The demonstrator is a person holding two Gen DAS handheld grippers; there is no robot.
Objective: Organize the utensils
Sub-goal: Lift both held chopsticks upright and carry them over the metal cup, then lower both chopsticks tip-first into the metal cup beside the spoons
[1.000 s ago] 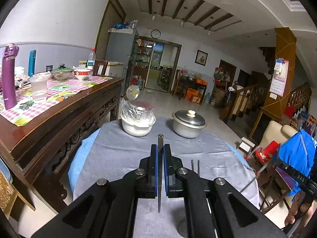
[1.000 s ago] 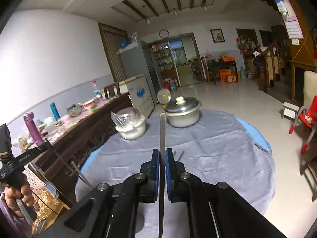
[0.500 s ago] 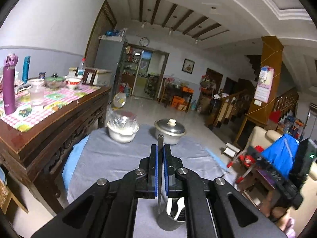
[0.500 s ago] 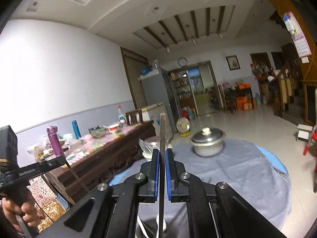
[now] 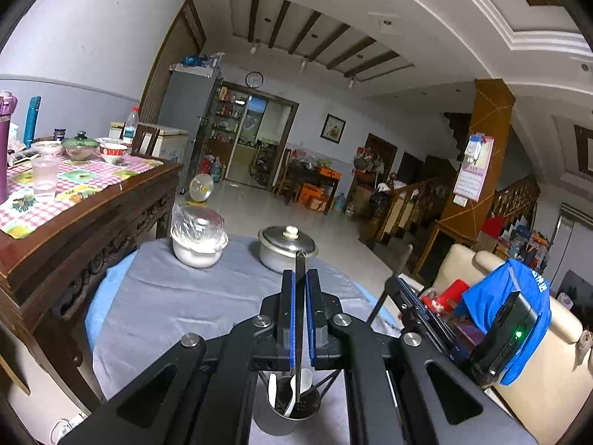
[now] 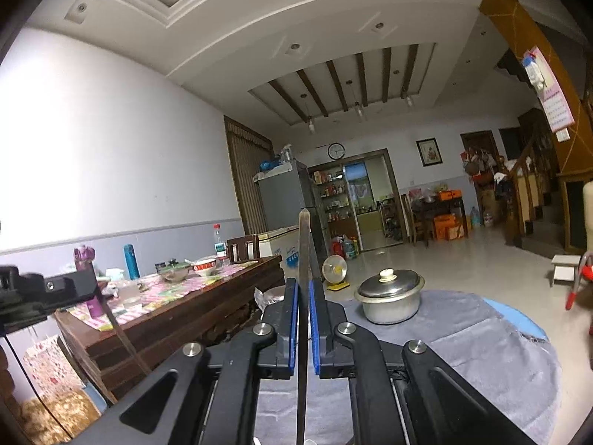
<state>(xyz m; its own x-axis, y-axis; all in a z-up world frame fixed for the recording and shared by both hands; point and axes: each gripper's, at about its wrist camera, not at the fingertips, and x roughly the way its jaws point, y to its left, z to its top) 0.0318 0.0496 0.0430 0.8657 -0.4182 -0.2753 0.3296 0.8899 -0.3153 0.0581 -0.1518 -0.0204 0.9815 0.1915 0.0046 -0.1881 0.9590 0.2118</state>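
My left gripper (image 5: 299, 278) is shut on a thin flat metal utensil (image 5: 300, 259), held upright. Its lower end hangs at the mouth of a metal utensil cup (image 5: 289, 413) that holds a white spoon (image 5: 303, 380) and stands on the grey tablecloth (image 5: 178, 307). My right gripper (image 6: 304, 285) is shut on a second long flat metal utensil (image 6: 304, 237), also upright, whose lower end runs off the bottom of the right wrist view. In the left wrist view the right gripper's black body (image 5: 426, 319) sits close on the right.
A lidded steel pot (image 5: 287, 248) and a white bowl under plastic wrap (image 5: 198, 239) stand at the far side of the round table. A carved wooden sideboard (image 5: 74, 230) with bottles and bowls lines the left. A blue garment on a chair (image 5: 511, 296) is on the right.
Both grippers rose and tipped upward, keeping their utensils. The metal cup came into view under the left gripper, and the right gripper closed in beside it.
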